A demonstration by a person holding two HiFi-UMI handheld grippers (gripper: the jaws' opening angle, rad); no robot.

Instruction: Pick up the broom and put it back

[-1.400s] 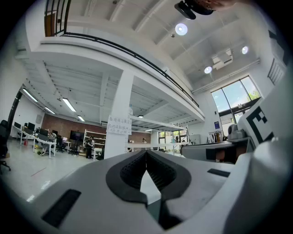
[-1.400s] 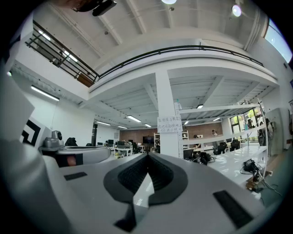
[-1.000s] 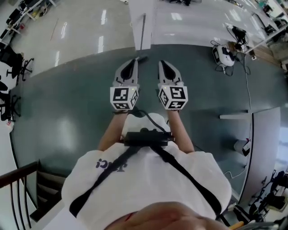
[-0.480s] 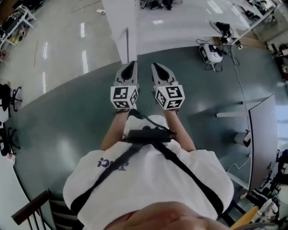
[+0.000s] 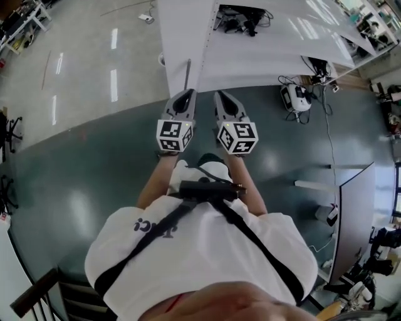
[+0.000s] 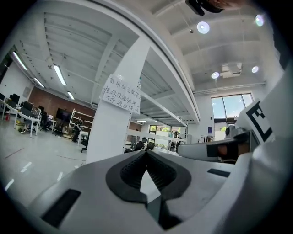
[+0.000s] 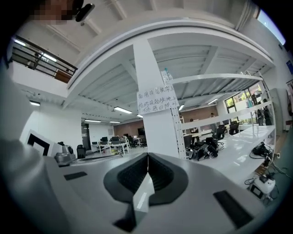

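Note:
No broom shows plainly in any view. A thin dark stick stands against the white pillar just ahead; I cannot tell whether it is the broom's handle. In the head view my left gripper and right gripper are held side by side in front of the person's chest, pointing at the pillar's foot. In the left gripper view the left gripper has its jaws together with nothing between them. The right gripper is likewise shut and empty.
The pillar carries a paper sign. Past it lies a pale raised floor with cabled gear. A small white machine with cables sits at right, a grey panel further right, a railing at bottom left.
The person has walked forward over the dark floor; the pillar and pale floor now lie closer to the gripper tips. Both grippers stayed side by side and shut.

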